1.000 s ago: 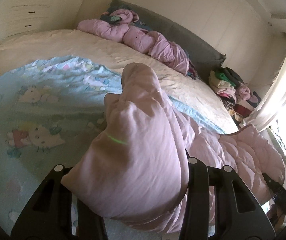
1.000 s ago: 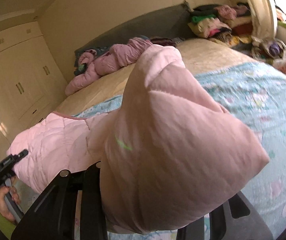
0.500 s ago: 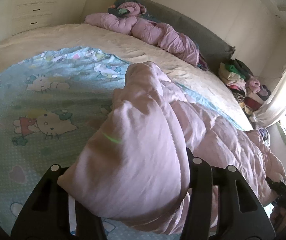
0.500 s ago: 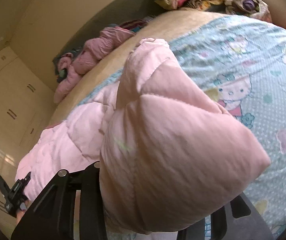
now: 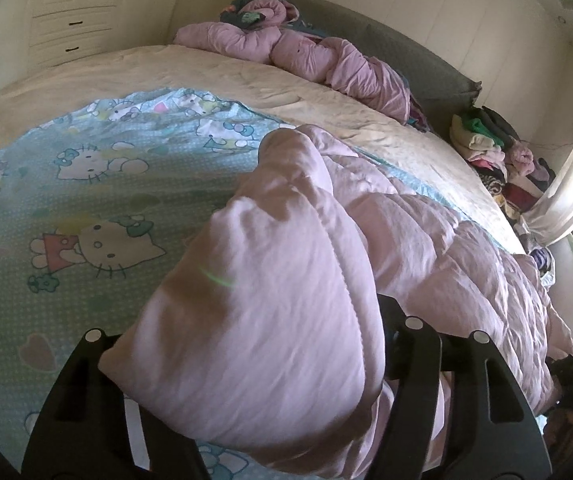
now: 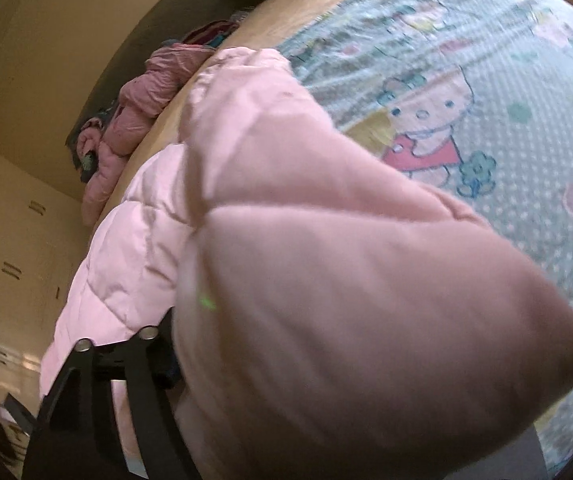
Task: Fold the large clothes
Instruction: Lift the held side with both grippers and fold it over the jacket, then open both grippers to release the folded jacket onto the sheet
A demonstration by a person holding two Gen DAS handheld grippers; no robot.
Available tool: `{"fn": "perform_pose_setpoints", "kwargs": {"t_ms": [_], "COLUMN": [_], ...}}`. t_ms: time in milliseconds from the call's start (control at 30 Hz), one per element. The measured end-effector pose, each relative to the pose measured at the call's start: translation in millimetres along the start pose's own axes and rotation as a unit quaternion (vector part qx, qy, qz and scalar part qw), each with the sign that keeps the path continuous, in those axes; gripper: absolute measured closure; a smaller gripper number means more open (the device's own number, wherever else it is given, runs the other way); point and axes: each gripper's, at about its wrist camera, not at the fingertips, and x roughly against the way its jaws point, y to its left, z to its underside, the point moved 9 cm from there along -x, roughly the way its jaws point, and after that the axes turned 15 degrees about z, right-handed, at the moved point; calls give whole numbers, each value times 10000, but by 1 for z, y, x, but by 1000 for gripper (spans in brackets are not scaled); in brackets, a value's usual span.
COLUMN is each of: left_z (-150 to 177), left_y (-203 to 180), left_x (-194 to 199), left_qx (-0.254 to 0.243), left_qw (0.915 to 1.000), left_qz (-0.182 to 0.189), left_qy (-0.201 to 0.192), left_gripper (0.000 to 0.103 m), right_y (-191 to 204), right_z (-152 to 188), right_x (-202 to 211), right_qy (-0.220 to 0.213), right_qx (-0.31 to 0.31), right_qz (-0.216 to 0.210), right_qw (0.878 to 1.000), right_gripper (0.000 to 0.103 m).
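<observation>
Bedroom, cartoon-print sheet (image 5: pixel 86 208) on bed | left gripper (image 5: pixel 282 420) clamped on pink quilted jacket (image 5: pixel 270 312) corner | right gripper (image 6: pixel 286 420) likewise pinching jacket, far finger hidden | jacket bunched over sheet, fold barely begun | clothes pile (image 5: pixel 494 152) beyond, untouched

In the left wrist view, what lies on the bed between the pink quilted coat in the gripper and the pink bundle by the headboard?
In the left wrist view, only bedding: the cartoon-cat sheet, then bare cream bedspread, up to the pink bundle beyond the coat.

Both wrist views closely face the pink jacket (image 5: pixel 286 280).
</observation>
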Motion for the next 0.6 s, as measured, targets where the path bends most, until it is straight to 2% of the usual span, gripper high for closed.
{"fn": "perform_pose_setpoints", "kwargs": {"t_ms": [133, 267, 400, 600], "left_z": [0, 1, 2, 5], "left_y": [0, 1, 1, 9], "left_x": [0, 0, 0, 3], "left_qx": [3, -1, 15, -13], "left_qw": [10000, 10000, 10000, 9998], "left_qz": [-2, -16, -20, -150], "left_qy": [16, 21, 47, 116], "left_gripper": [46, 45, 40, 28], "right_y": [-1, -2, -6, -11], "right_z": [2, 1, -2, 2], "right_x": [4, 17, 31, 40], "right_qy": [143, 7, -141, -114], "right_qx": [-67, 148, 256, 378], "right_qz": [-4, 196, 341, 434], "right_qw": [9999, 9997, 9990, 9983], "right_gripper": [13, 5, 5, 4]}}
